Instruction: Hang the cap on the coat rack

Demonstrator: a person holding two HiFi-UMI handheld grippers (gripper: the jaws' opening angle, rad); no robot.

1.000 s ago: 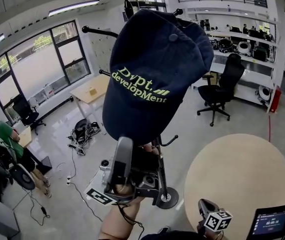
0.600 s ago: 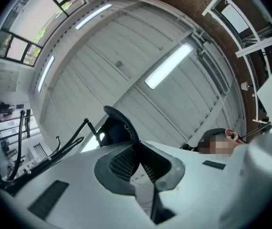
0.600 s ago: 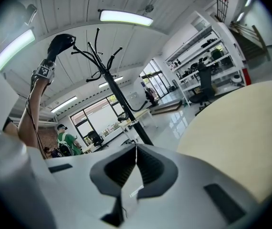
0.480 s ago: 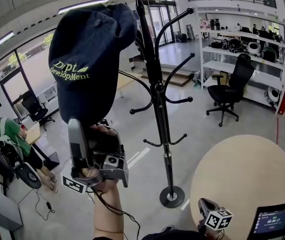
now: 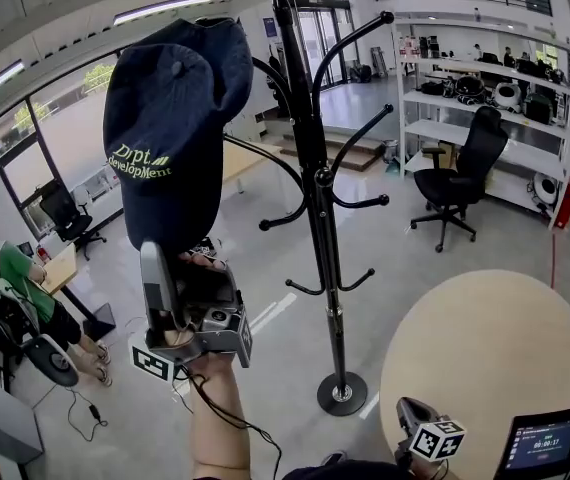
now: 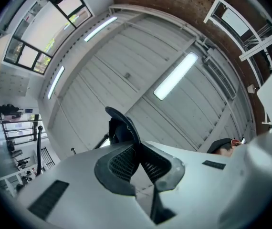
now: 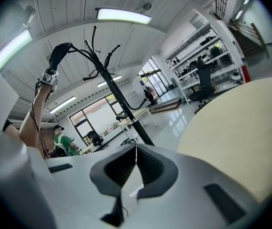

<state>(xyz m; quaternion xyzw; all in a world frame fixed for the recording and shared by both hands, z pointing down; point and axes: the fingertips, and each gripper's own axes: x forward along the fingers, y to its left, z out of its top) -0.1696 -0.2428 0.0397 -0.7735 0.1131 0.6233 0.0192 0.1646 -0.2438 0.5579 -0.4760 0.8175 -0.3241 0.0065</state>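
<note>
Head view: the left gripper (image 5: 178, 258) holds the cap (image 5: 170, 138) up beside the coat rack (image 5: 317, 198).
The left gripper points steeply upward with its jaws clamped on the cap's brim; the left gripper view shows the brim as a dark curved edge pinched between them. The cap hangs crown uppermost at 10 o'clock in the frame. It is at 9 o'clock from the rack's upper hooks and just beside them; contact with a hook cannot be determined. The right gripper (image 5: 427, 436) sits low at 5 o'clock, at the edge of the round desk (image 5: 485, 348), jaws together with nothing between them.
</note>
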